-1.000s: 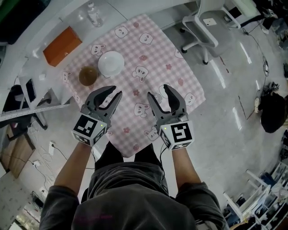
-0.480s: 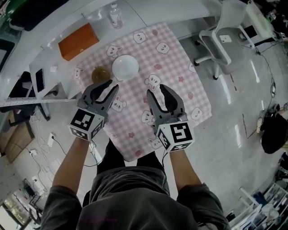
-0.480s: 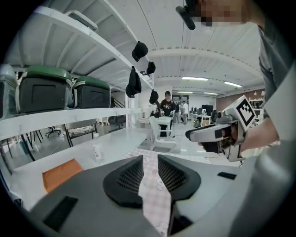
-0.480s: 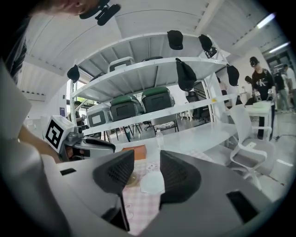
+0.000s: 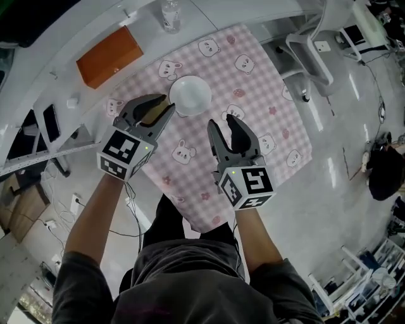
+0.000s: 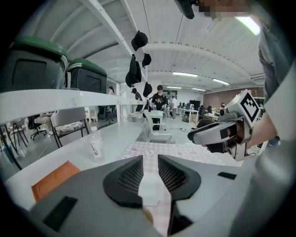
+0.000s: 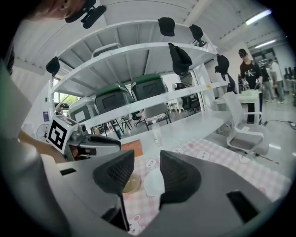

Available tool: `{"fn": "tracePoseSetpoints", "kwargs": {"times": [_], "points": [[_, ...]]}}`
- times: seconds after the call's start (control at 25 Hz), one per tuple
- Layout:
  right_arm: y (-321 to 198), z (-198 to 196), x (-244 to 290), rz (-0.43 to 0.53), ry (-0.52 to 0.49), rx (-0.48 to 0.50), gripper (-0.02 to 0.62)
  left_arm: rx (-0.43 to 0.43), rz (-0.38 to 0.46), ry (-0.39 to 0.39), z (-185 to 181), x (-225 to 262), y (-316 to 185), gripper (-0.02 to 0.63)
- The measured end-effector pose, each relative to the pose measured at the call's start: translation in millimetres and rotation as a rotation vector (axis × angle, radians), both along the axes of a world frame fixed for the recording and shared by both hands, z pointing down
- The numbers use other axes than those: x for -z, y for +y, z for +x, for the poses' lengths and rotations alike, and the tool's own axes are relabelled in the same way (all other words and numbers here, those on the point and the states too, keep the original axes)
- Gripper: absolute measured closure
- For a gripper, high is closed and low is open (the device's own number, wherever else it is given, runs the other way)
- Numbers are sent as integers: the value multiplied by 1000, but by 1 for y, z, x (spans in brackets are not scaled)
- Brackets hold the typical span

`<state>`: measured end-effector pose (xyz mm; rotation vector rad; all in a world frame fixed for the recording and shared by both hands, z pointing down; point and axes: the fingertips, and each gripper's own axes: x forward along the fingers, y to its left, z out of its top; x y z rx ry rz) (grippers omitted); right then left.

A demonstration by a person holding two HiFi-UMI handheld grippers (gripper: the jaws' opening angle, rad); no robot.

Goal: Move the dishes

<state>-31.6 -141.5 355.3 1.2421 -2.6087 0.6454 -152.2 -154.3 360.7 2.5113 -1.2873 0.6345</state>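
Note:
A white bowl (image 5: 190, 95) sits upright on the pink checked cloth (image 5: 253, 88); a smaller amber bowl (image 5: 154, 114) stands to its left, mostly hidden under my left gripper (image 5: 166, 104). That gripper hovers over the amber bowl, open and gripping nothing, its jaws having just opened a little. In the left gripper view the white bowl (image 6: 150, 190) shows through the gap. My right gripper (image 5: 223, 121) is open just short of the white bowl, its jaws having just been closing with nothing between them. The right gripper view shows the white bowl (image 7: 154, 183) and the amber bowl (image 7: 131, 184) ahead.
An orange box (image 5: 109, 56) and a clear water bottle (image 5: 169, 14) stand on the white counter beyond the cloth. A white office chair (image 5: 310, 50) is at the far right. A dark phone (image 5: 50, 123) lies at the left. The cloth hangs over the near table edge.
Both grippers have moved forward over the cloth toward the two bowls. The left one now covers the amber bowl. The right jaws stand narrower than a second ago.

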Motion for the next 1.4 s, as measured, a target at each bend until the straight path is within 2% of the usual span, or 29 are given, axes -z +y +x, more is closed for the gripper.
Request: {"fn": "tracePoseSetpoints", "kwargs": {"times": [0.24, 0.44, 0.8, 1.0, 1.4], "points": [[-13, -19, -32, -49, 17, -94, 416, -93, -8, -25, -25, -14, -23, 506], [-31, -28, -63, -114, 30, -123, 417, -118, -53, -43, -42, -39, -52, 505], [-55, -26, -119, -216, 37, -167, 440, -195, -164, -82, -41, -102, -87, 497], [-58, -31, -144, -257, 62, -170, 440, -251, -232, -100, -43, -132, -97, 486], [-61, -40, -178, -312, 92, -188, 440, -299, -320, -99, -45, -173, -102, 486]]}}
